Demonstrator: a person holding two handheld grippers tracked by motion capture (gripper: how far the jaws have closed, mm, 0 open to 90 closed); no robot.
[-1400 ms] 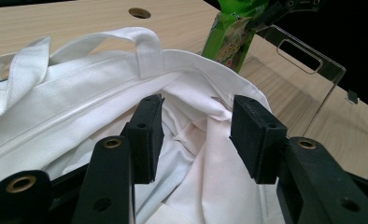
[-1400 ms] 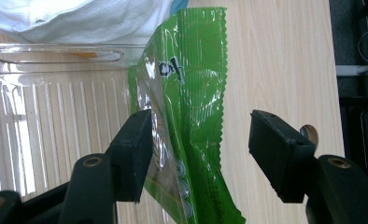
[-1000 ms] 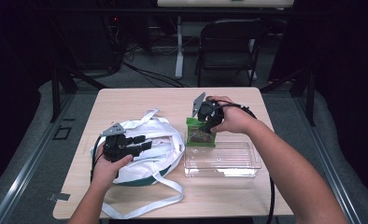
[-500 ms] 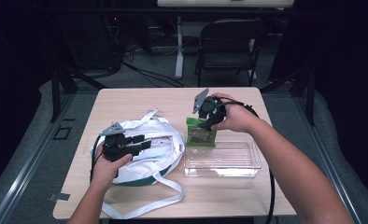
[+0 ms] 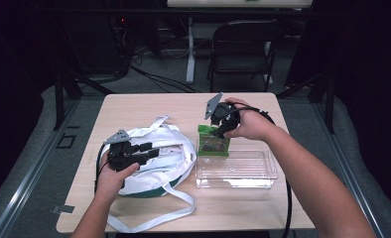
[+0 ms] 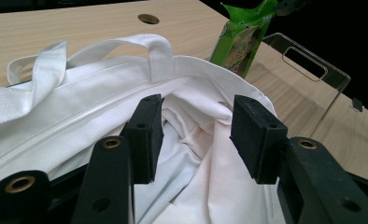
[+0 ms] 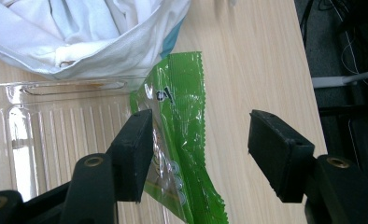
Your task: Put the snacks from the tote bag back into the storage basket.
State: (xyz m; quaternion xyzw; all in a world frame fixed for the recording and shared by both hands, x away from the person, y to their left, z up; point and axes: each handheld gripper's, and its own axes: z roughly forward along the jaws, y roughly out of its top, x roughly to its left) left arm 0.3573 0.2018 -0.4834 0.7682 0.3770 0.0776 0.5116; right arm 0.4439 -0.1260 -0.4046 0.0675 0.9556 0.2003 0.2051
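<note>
We look down on a light wooden table (image 5: pixel 149 106) with rounded corners, standing on a grey floor (image 5: pixel 30 148) that curves up at both sides of the frame. Behind it, upper centre, a dark folding chair (image 5: pixel 243 52) faces the table (its seat partly in shadow). Black cables (image 5: pixel 159 79) trail across the floor at upper left, and the room beyond is very dark.

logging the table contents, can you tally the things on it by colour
white: 1, bag
green: 1, packet
clear: 1, tray
total: 3
</note>
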